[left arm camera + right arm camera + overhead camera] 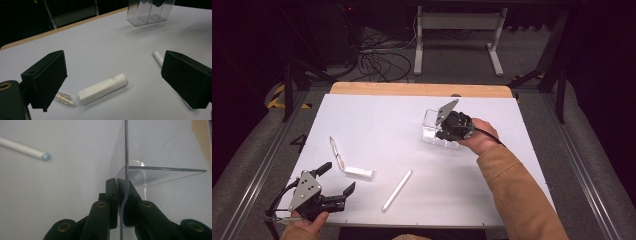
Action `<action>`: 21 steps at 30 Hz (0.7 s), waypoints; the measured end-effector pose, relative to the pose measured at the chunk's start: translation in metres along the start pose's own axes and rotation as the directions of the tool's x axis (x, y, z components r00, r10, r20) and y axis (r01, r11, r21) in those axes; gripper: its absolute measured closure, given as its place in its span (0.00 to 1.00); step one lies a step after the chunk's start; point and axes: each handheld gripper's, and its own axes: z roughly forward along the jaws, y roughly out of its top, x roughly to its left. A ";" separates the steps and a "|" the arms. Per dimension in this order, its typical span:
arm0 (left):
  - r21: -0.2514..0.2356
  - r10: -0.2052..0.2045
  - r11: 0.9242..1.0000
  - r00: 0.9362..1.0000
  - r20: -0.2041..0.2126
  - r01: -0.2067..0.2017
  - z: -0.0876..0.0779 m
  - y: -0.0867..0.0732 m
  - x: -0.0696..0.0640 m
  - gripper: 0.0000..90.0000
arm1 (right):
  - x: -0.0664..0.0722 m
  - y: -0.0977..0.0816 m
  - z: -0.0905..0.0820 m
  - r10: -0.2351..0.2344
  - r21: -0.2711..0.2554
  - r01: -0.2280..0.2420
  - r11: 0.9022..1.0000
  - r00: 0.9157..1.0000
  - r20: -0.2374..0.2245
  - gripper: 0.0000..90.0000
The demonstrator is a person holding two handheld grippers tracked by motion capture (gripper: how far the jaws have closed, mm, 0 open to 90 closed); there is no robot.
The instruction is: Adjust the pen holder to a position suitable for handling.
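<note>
While left fingers (113, 82) gape empty, right fingers (122, 195) tight on clear plastic holder's (160, 157) thin wall.

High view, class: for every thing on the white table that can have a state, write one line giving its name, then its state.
Clear plastic compartment box: gripped by one wall, lifted off the table.
Right tongs: shut on the box wall.
Left tongs: open, holding nothing.
White cylindrical cap: lying flat, off its pen.
Clear pen: lying flat, uncapped.
White stick: lying flat.

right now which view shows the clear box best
The left gripper view: the clear box hangs above the table, dividers visible. The high view has the right gripper partly covering it; the right gripper view gives one clamped wall.
</note>
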 end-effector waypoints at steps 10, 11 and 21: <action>-0.001 -0.005 1.000 1.000 0.001 0.005 0.000 0.000 0.000 0.08 | 0.016 0.028 0.017 -0.088 0.001 0.088 0.996 0.994 -0.068 0.95; -0.001 -0.002 1.000 1.000 0.002 0.002 0.000 0.000 0.000 0.08 | 0.017 0.030 0.019 -0.098 -0.001 0.099 0.995 0.992 -0.074 0.96; -0.001 -0.005 1.000 1.000 0.002 0.005 -0.001 0.000 0.000 0.08 | 0.034 0.044 0.038 -0.167 -0.003 0.168 0.986 0.976 -0.138 0.96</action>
